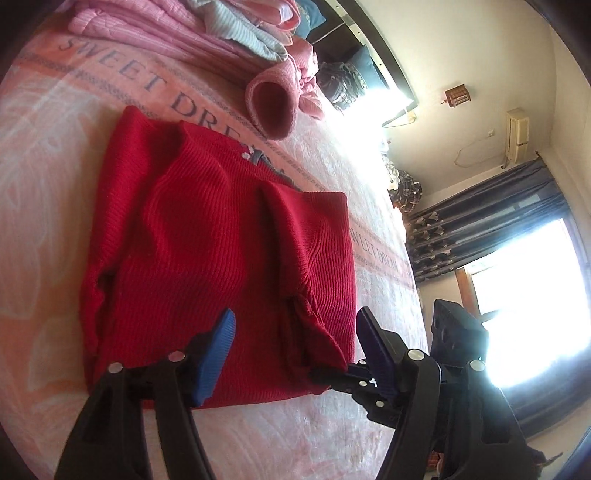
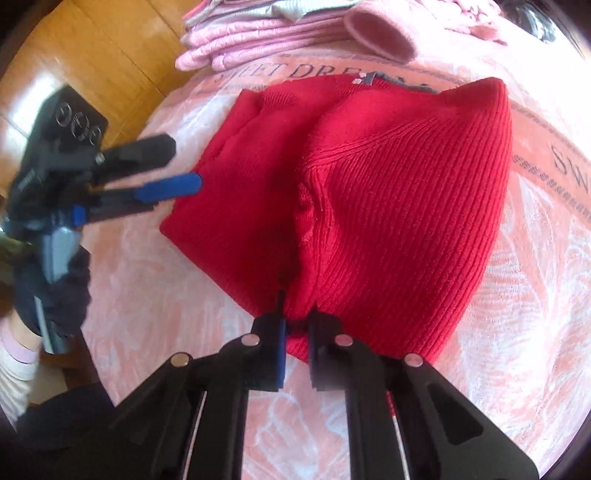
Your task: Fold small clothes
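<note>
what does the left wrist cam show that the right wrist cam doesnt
Only the left wrist view shows the window, dark curtain and wall air conditioner, with the left tongs open over the sweater's near edge.

Only the right wrist view shows the wooden floor, a gloved hand on the other tool, and the right tongs shut on the hem.

Both show the red knit sweater on the pink blanket and the pink clothes pile.

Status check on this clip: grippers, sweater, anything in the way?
Left gripper open, over red sweater's near edge. Right gripper shut on its bunched hem. Sweater partly folded on pink blanket. Clothes pile beyond, clear.
</note>
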A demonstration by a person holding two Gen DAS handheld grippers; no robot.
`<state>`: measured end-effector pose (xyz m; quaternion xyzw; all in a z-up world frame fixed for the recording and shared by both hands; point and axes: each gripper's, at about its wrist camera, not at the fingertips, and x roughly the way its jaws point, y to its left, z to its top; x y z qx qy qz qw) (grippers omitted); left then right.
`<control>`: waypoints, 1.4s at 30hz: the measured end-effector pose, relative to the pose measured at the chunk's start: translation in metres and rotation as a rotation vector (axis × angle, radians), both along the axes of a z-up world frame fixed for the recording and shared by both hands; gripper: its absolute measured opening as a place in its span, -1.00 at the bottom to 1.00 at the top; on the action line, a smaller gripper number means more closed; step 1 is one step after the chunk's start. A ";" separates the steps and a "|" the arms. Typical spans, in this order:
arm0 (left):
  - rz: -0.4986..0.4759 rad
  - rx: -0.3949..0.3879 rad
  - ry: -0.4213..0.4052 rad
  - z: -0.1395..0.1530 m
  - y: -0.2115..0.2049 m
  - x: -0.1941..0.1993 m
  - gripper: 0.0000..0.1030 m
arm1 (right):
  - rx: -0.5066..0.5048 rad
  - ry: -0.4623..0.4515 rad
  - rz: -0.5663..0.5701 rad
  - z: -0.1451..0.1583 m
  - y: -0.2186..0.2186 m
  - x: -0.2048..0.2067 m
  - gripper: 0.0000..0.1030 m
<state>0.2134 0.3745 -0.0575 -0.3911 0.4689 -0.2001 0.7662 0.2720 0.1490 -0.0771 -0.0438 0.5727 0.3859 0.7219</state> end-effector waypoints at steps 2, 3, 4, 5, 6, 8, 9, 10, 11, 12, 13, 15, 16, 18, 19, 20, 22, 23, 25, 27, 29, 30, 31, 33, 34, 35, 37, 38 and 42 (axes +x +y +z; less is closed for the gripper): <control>0.001 -0.084 0.037 -0.013 -0.006 0.007 0.36 | 0.083 0.049 -0.024 0.009 -0.011 0.006 -0.86; 0.003 -0.123 0.057 -0.020 -0.009 0.012 0.36 | 0.113 0.062 -0.031 0.014 -0.016 0.007 -0.86; 0.006 -0.166 0.079 -0.028 -0.013 0.018 0.36 | 0.134 0.065 -0.034 0.019 -0.021 0.008 -0.86; 0.008 -0.204 0.097 -0.035 -0.017 0.023 0.37 | 0.151 0.064 -0.035 0.024 -0.025 0.008 -0.86; 0.012 -0.239 0.117 -0.042 -0.021 0.029 0.38 | 0.167 0.065 -0.036 0.028 -0.028 0.008 -0.86; 0.034 -0.297 0.137 -0.053 -0.028 0.039 0.38 | 0.187 0.059 -0.033 0.035 -0.033 0.006 -0.86; 0.037 -0.317 0.134 -0.055 -0.033 0.045 0.38 | 0.191 0.056 -0.030 0.038 -0.035 0.006 -0.86; 0.034 -0.338 0.128 -0.057 -0.038 0.050 0.38 | 0.199 0.056 -0.026 0.040 -0.036 0.007 -0.86; 0.030 -0.362 0.118 -0.057 -0.043 0.056 0.39 | 0.204 0.057 -0.026 0.041 -0.038 0.007 -0.86; 0.022 -0.377 0.111 -0.057 -0.048 0.062 0.45 | 0.209 0.057 -0.026 0.042 -0.039 0.007 -0.86; 0.013 -0.377 0.110 -0.057 -0.053 0.068 0.59 | 0.218 0.060 -0.026 0.044 -0.040 0.008 -0.86; 0.008 -0.385 0.125 -0.058 -0.062 0.079 0.61 | 0.238 0.061 -0.024 0.046 -0.044 0.007 -0.86; 0.010 -0.405 0.133 -0.062 -0.066 0.083 0.61 | 0.242 0.058 -0.022 0.048 -0.045 0.007 -0.86; 0.024 -0.416 0.141 -0.067 -0.070 0.086 0.58 | 0.256 0.055 -0.017 0.051 -0.048 0.006 -0.86; 0.029 -0.413 0.131 -0.067 -0.071 0.087 0.57 | 0.261 0.051 -0.012 0.053 -0.050 0.005 -0.86; 0.024 -0.415 0.115 -0.066 -0.073 0.089 0.55 | 0.261 0.047 -0.007 0.054 -0.051 0.003 -0.86; 0.016 -0.393 0.096 -0.061 -0.075 0.093 0.36 | 0.263 0.044 -0.001 0.055 -0.053 0.001 -0.85; 0.014 -0.388 0.085 -0.059 -0.076 0.095 0.30 | 0.264 0.044 0.000 0.055 -0.053 0.000 -0.85; 0.009 -0.368 0.063 -0.056 -0.073 0.099 -0.17 | 0.271 0.049 0.000 0.054 -0.053 -0.001 -0.85; -0.008 -0.341 0.044 -0.054 -0.073 0.103 -0.34 | 0.274 0.049 0.001 0.054 -0.051 -0.002 -0.85; -0.031 -0.313 0.025 -0.050 -0.074 0.103 -0.49 | 0.269 0.048 0.004 0.053 -0.048 -0.004 -0.85; -0.036 -0.297 0.015 -0.048 -0.074 0.103 -0.55 | 0.268 0.049 0.004 0.052 -0.047 -0.004 -0.85; -0.038 -0.287 0.003 -0.045 -0.072 0.102 -0.59 | 0.268 0.052 0.004 0.051 -0.045 -0.005 -0.85; -0.039 -0.274 -0.028 -0.037 -0.066 0.097 -0.62 | 0.270 0.057 0.010 0.049 -0.039 -0.007 -0.85; -0.042 -0.262 -0.049 -0.031 -0.063 0.095 -0.63 | 0.273 0.057 0.017 0.049 -0.034 -0.008 -0.85; -0.050 -0.248 -0.074 -0.024 -0.058 0.093 -0.63 | 0.278 0.058 0.025 0.049 -0.029 -0.009 -0.85; -0.059 -0.218 -0.121 -0.010 -0.049 0.088 -0.63 | 0.290 0.062 0.037 0.051 -0.017 -0.010 -0.85; -0.059 -0.207 -0.142 -0.004 -0.042 0.086 -0.63 | 0.295 0.061 0.045 0.053 -0.009 -0.010 -0.85; -0.033 -0.160 -0.196 0.016 -0.012 0.081 -0.63 | 0.328 0.057 0.071 0.061 0.024 -0.011 -0.85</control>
